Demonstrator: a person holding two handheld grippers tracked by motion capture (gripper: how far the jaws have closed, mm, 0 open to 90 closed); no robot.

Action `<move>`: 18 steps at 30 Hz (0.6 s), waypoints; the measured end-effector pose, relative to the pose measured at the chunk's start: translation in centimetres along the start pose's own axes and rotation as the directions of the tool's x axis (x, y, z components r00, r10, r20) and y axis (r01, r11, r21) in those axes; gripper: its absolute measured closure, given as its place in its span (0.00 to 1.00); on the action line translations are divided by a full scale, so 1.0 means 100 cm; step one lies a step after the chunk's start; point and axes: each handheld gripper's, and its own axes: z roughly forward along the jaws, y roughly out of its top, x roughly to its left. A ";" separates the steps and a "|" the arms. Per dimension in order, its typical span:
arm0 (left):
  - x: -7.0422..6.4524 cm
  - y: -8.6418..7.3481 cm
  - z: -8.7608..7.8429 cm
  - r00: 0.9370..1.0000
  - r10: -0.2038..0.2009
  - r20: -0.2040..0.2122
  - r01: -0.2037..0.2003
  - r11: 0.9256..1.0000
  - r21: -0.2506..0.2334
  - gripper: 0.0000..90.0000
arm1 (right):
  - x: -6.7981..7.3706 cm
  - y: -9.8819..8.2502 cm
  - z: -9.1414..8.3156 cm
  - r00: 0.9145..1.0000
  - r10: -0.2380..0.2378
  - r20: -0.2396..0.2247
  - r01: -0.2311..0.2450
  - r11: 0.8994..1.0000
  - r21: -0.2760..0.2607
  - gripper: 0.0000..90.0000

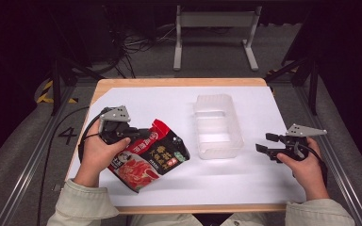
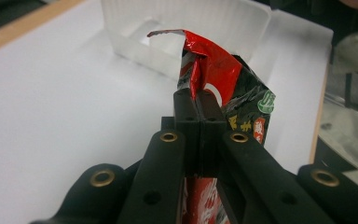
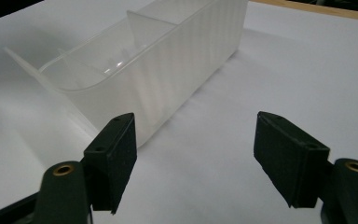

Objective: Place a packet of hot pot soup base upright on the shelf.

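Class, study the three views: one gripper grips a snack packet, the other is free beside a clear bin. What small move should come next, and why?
Probably carry the red-and-black packet right, over the clear plastic bin. The left gripper is shut on its upper edge, the bin beside it looks empty, and the right gripper waits open, holding nothing.

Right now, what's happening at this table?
A person holds a gripper in each hand over a white-covered table. The left gripper is shut on the top edge of a red and black foil food packet. The right gripper hangs open, empty, beside a clear plastic divided bin standing between them.
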 end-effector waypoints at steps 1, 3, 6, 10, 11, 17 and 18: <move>0.000 0.000 -0.001 1.000 -0.002 -0.020 0.002 1.000 -0.028 1.00 | 0.000 0.000 0.000 1.000 -0.003 0.000 0.003 1.000 -0.001 0.34; -0.001 0.001 -0.005 0.999 -0.014 -0.043 0.011 0.996 -0.084 1.00 | 0.001 0.001 -0.001 1.000 -0.002 0.002 0.002 1.000 -0.003 0.34; -0.001 0.001 -0.008 0.998 -0.021 -0.056 0.014 0.992 -0.129 1.00 | 0.001 0.001 -0.001 1.000 -0.005 0.004 0.005 1.000 -0.005 0.34; -0.003 0.001 -0.007 0.995 -0.028 -0.097 0.010 0.983 -0.181 1.00 | 0.002 0.002 -0.002 1.000 -0.011 0.005 0.011 1.000 -0.009 0.35; -0.003 0.000 -0.007 0.993 -0.029 -0.111 0.007 0.981 -0.196 1.00 | 0.002 0.002 -0.002 1.000 -0.011 0.007 0.011 1.000 -0.009 0.35; -0.004 -0.002 -0.005 0.988 -0.065 -0.140 0.023 0.959 -0.283 1.00 | 0.003 0.004 -0.005 1.000 -0.017 0.011 0.017 1.000 -0.020 0.35; -0.004 -0.003 -0.005 0.987 -0.069 -0.147 0.023 0.954 -0.299 0.99 | 0.003 0.005 -0.005 1.000 -0.018 0.011 0.018 1.000 -0.022 0.35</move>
